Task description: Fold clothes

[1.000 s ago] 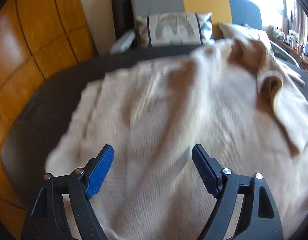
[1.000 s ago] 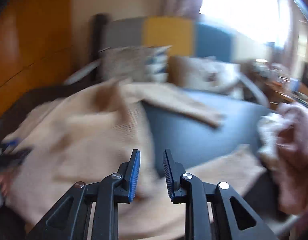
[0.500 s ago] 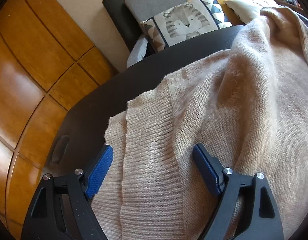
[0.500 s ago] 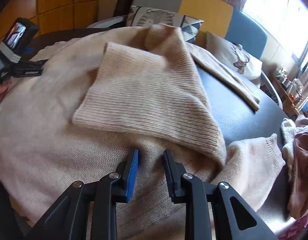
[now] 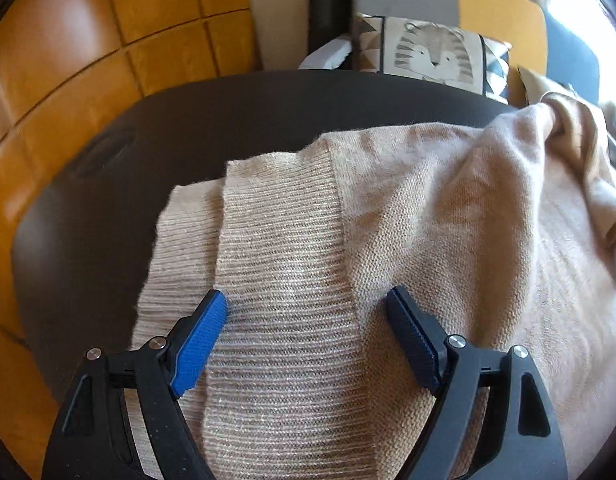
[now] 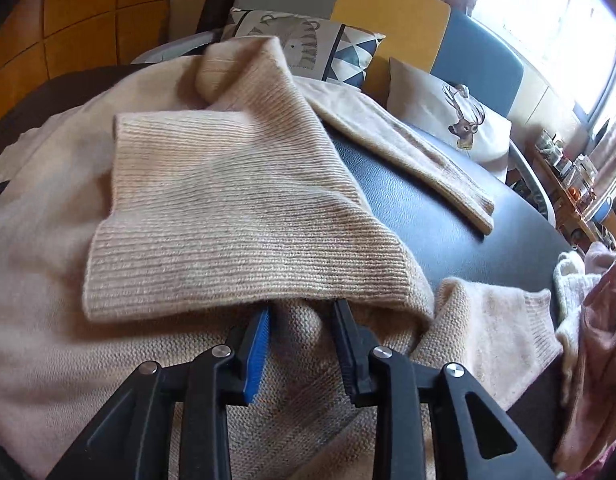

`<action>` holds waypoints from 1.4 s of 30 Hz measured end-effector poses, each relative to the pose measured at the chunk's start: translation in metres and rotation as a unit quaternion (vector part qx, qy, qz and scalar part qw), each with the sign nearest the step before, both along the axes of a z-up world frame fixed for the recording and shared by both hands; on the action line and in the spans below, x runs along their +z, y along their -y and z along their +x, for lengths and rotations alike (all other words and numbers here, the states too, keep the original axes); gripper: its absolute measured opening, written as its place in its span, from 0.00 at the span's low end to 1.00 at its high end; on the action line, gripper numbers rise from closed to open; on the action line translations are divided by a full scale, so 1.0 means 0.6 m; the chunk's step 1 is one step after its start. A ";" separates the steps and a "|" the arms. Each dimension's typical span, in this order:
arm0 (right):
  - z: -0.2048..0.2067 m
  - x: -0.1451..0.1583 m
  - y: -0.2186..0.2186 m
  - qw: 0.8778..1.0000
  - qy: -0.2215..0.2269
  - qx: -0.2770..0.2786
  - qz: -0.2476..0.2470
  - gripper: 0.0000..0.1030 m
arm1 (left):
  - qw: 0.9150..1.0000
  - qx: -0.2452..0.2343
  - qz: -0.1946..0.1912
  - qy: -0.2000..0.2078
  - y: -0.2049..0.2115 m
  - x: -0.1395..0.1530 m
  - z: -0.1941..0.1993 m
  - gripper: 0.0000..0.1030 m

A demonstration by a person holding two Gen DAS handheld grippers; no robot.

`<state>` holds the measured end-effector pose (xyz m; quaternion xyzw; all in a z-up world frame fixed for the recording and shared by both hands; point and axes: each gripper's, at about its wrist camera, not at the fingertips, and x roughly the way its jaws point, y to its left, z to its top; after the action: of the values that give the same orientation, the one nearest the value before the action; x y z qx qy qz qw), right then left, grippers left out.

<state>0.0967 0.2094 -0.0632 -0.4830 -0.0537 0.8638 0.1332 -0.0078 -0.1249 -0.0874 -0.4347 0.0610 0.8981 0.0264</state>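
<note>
The right tool (image 6: 301, 312) has just been opening; its tips sit under the folded ribbed collar with a knit bulge between them, unclamped. The left tool (image 5: 308, 312) gapes wide over the ribbed hem. The beige sweater (image 6: 211, 200) sprawls across the dark tabletop (image 6: 428, 216).

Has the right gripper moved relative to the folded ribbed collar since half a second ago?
Yes. The right gripper has moved forward to the collar, fingertips now under its near edge, and its fingers have been opening.
</note>
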 end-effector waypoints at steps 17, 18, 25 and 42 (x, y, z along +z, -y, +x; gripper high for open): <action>-0.135 -0.013 -0.031 1.000 0.019 0.003 0.020 0.29 | 0.994 -0.010 -0.056 -0.093 -0.097 0.007 0.159 0.82; -0.142 -0.014 -0.033 1.000 0.019 0.002 0.022 0.29 | 0.994 -0.018 -0.055 -0.093 -0.103 0.009 0.162 0.82; -0.181 -0.011 -0.030 0.996 0.042 0.024 0.069 0.30 | 0.990 -0.136 -0.033 -0.004 -0.117 0.051 0.130 0.82; -0.049 -0.001 0.031 0.997 -0.056 -0.036 -0.044 0.35 | 0.971 -0.181 -0.138 -0.075 -0.193 0.019 -0.039 0.84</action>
<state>0.0675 0.1909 -0.0636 -0.4406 0.0094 0.8858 0.1455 -0.0314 -0.0092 -0.0758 -0.3471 0.2636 0.8915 0.1233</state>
